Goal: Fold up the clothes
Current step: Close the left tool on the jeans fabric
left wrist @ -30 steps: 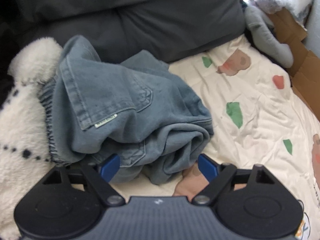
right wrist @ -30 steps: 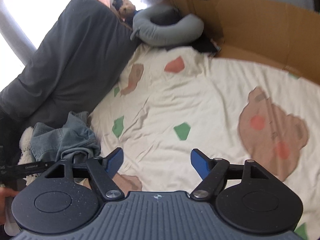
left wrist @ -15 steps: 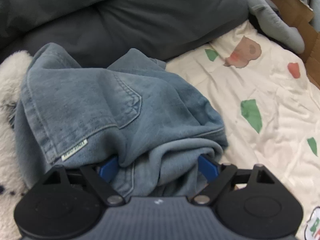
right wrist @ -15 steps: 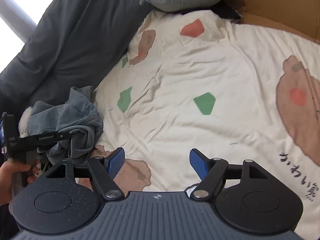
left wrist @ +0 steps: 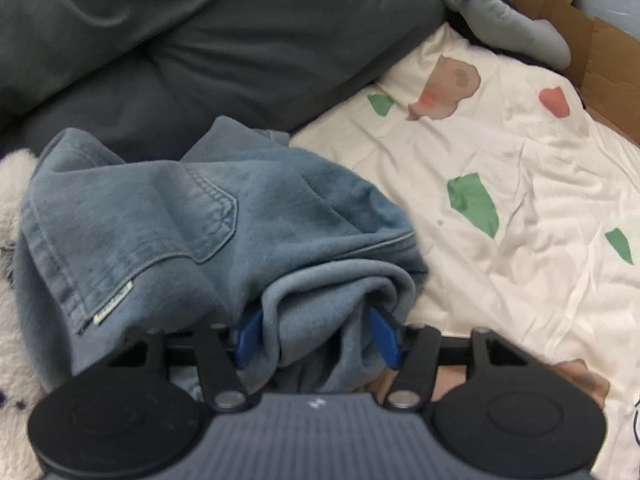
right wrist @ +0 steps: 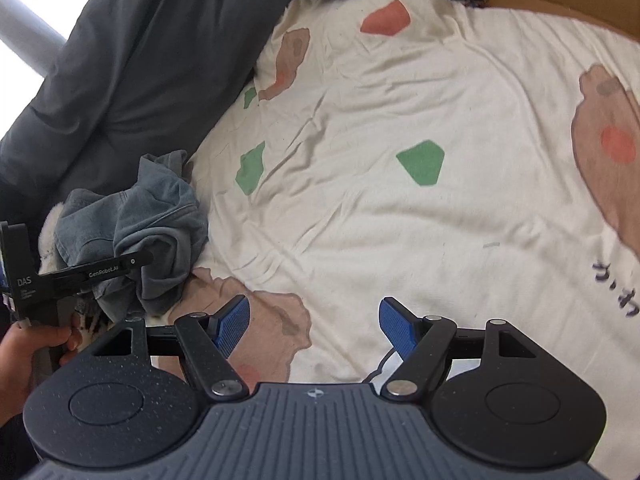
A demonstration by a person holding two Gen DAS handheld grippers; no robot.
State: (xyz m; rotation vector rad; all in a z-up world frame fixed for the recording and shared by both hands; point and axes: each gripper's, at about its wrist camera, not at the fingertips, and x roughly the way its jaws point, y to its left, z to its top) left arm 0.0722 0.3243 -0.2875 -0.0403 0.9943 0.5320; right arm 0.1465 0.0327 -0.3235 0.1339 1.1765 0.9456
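Observation:
A crumpled pair of blue jeans (left wrist: 208, 224) lies in a heap at the left of the bed, against the dark pillows. My left gripper (left wrist: 316, 330) has its blue pads closed on a thick fold of the jeans' fabric. In the right wrist view the jeans (right wrist: 144, 224) are at the left with the left gripper (right wrist: 136, 260) pushed into them. My right gripper (right wrist: 314, 326) is open and empty, low over the cream printed sheet (right wrist: 400, 208).
Dark grey pillows (left wrist: 200, 48) line the far side. A white fluffy garment (left wrist: 12, 320) lies left of the jeans. A grey neck pillow (left wrist: 500, 20) and a cardboard wall (left wrist: 600, 60) stand at the far right.
My left gripper moved forward into the jeans and closed on a fold of them. My right gripper moved lower and closer to the sheet, staying open.

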